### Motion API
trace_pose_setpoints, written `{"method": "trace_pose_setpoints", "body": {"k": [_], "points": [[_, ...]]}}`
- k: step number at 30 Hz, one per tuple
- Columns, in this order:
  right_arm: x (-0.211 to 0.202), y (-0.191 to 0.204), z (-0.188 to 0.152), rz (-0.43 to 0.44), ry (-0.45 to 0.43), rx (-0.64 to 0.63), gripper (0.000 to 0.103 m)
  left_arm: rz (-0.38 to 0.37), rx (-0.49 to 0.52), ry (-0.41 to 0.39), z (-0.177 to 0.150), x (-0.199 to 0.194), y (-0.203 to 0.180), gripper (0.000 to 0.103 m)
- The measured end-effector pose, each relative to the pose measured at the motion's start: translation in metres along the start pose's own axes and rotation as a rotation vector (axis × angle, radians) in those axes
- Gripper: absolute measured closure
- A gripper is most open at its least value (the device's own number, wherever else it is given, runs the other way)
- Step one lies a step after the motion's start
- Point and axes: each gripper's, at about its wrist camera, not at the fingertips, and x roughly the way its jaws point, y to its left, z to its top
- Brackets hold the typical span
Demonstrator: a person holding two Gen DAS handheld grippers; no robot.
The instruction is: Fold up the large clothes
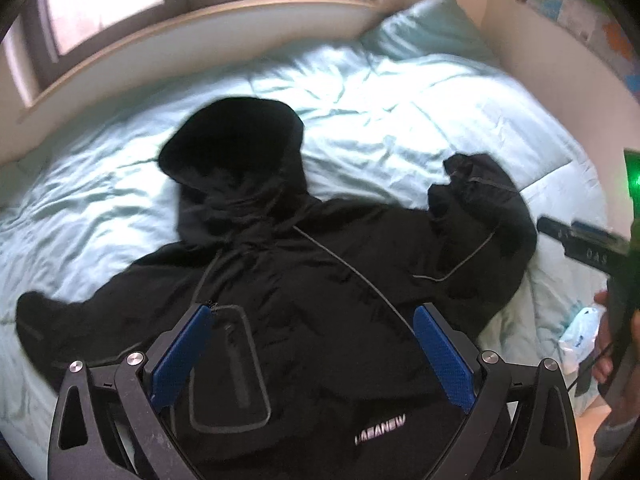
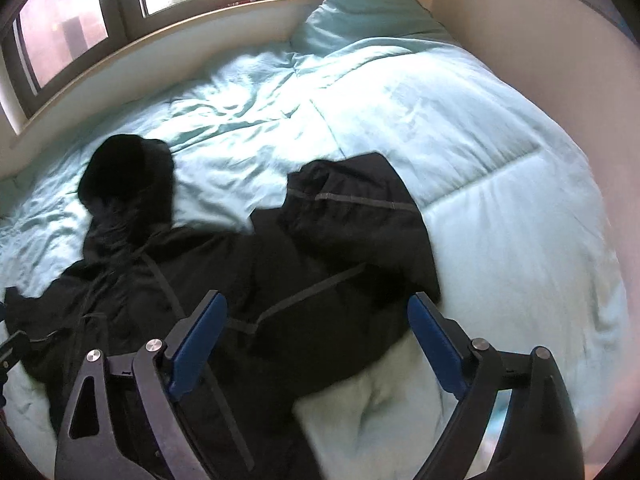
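A black hooded jacket lies spread on the light blue bed, hood toward the window, one sleeve out to the left, the other bunched at the right. My left gripper is open and empty above the jacket's chest. In the right wrist view the jacket lies left of centre with the bunched sleeve in the middle. My right gripper is open and empty above the jacket's right edge. It also shows at the right edge of the left wrist view.
A light blue comforter covers the bed, with a pillow at the far corner. A window and its sill run behind the bed. A wall stands at the right. A white plastic bag lies by the bed's right edge.
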Motion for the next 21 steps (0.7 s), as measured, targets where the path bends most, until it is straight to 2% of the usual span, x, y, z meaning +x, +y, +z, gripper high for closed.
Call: {"method": "trace_pose_setpoints", "body": {"k": [3,7,10,14,15,17,18,21], "points": [[0.047,0.0,0.014,-0.046,0.024,-0.056,0.01,-0.002,0.02,0.039,0.015,0.038,-0.007,0.002],[0.108,-0.003,0.018,-0.072,0.112,-0.087,0.012,0.001,0.072,0.07,0.026,0.074,-0.015,0.002],[0.131,0.001,0.02,-0.087,0.129,-0.121,0.012,0.01,0.117,0.089,0.033,0.101,-0.022,0.002],[0.158,0.014,0.032,-0.171,0.11,-0.178,0.013,-0.005,0.126,0.126,0.041,0.131,-0.026,0.002],[0.165,0.016,0.035,-0.183,0.104,-0.189,0.017,-0.012,0.123,0.13,0.042,0.137,-0.027,0.002],[0.178,0.018,0.04,-0.195,0.119,-0.201,0.047,-0.024,0.121,0.136,0.043,0.15,-0.028,0.002],[0.181,0.018,0.042,-0.163,0.134,-0.192,0.067,-0.022,0.124,0.149,0.043,0.158,-0.029,0.002],[0.167,0.012,0.041,-0.159,0.098,-0.168,0.083,-0.041,0.126,0.167,0.039,0.176,-0.033,0.002]]}}
